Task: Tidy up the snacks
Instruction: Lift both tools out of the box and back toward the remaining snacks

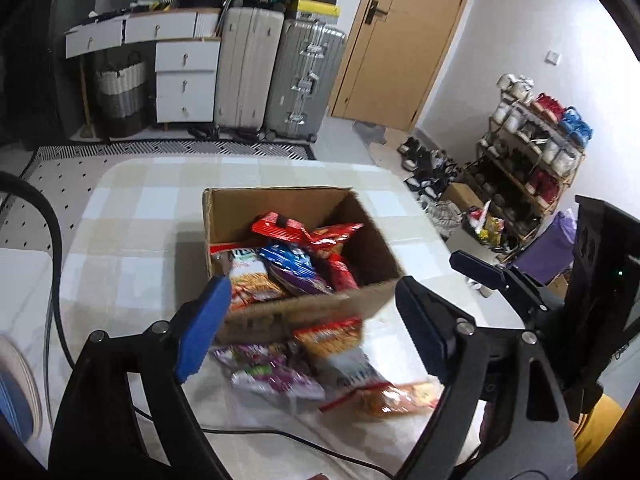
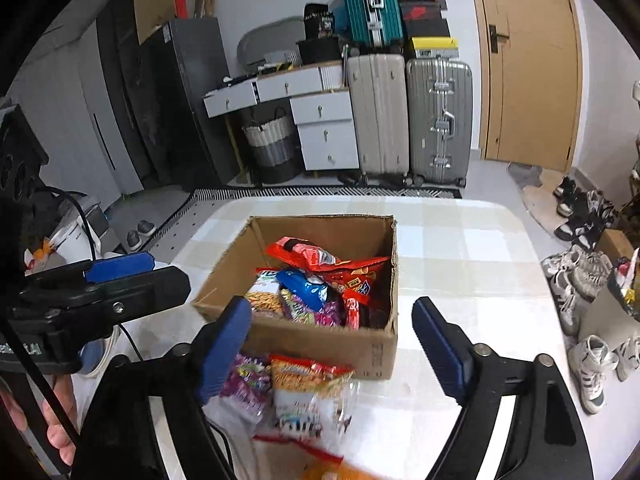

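An open cardboard box (image 1: 372, 252) (image 2: 380, 344) stands on the checked table (image 1: 140, 220) (image 2: 460, 248), holding several snack packets (image 1: 288, 260) (image 2: 316, 280). Loose packets lie on the table in front of it: a purple one (image 1: 272, 372) (image 2: 246, 384), an orange-and-white one (image 1: 336, 344) (image 2: 308, 392) and an orange one (image 1: 400, 396). My left gripper (image 1: 312, 320) is open and empty above the loose packets, near the box's front wall. My right gripper (image 2: 332, 340) is open and empty, just right of it. The right gripper also shows in the left wrist view (image 1: 480, 270).
A black cable (image 1: 280, 436) runs across the table's near edge. Beyond the table stand suitcases (image 1: 280, 80) (image 2: 408, 116), a white drawer unit (image 1: 184, 80), a wooden door (image 1: 404, 40) and a shoe rack (image 1: 528, 152). Shoes (image 2: 584, 280) lie on the floor to the right.
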Action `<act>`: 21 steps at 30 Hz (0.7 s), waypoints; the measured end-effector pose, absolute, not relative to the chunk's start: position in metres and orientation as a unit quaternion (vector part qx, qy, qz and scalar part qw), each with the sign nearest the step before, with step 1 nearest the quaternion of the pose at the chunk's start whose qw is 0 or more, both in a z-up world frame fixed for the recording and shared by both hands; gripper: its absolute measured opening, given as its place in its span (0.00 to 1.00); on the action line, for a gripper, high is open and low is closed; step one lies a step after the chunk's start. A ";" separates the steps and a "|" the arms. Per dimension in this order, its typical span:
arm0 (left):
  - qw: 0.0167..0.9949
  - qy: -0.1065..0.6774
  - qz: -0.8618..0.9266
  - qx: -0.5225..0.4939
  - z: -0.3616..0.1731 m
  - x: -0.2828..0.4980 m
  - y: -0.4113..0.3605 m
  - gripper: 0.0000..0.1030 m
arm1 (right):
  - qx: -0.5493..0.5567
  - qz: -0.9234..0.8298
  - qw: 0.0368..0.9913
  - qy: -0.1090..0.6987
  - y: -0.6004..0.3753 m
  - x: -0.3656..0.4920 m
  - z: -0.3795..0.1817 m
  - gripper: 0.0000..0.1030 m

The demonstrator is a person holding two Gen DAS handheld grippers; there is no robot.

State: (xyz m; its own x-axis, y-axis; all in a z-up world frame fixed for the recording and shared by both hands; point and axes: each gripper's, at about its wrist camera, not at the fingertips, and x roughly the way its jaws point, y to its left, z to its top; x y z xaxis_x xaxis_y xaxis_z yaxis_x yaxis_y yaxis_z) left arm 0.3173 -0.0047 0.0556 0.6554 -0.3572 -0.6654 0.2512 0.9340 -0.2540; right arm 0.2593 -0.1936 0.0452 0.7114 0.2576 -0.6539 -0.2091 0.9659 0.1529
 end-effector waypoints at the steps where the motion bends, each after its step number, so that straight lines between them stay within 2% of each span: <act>1: 0.911 0.373 -0.165 -0.065 0.061 0.305 -0.004 0.82 | 0.030 0.124 0.926 0.355 -0.193 0.250 0.049 0.83; 5: 0.930 0.336 -0.143 -0.042 0.086 0.260 -0.007 0.99 | 0.018 0.126 0.935 0.332 -0.191 0.214 0.064 0.86; 8: 0.942 0.304 -0.138 -0.047 0.103 0.219 -0.002 0.99 | 0.019 0.123 0.943 0.310 -0.193 0.187 0.074 0.94; 15: 0.952 0.271 -0.118 -0.076 0.122 0.137 0.009 0.99 | 0.015 0.131 0.953 0.271 -0.196 0.123 0.087 0.94; 21: 0.967 0.231 -0.090 -0.056 0.129 0.069 0.009 0.99 | -0.011 0.133 0.972 0.194 -0.188 0.059 0.094 0.94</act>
State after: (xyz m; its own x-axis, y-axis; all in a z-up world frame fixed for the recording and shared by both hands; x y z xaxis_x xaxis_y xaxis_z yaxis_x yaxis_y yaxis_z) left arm 0.0693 0.0093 0.1291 0.8774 -0.1995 -0.4363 0.1477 0.9776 -0.1501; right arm 0.0594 -0.1882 0.0936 0.8895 0.2543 -0.3796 -0.2631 0.9643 0.0297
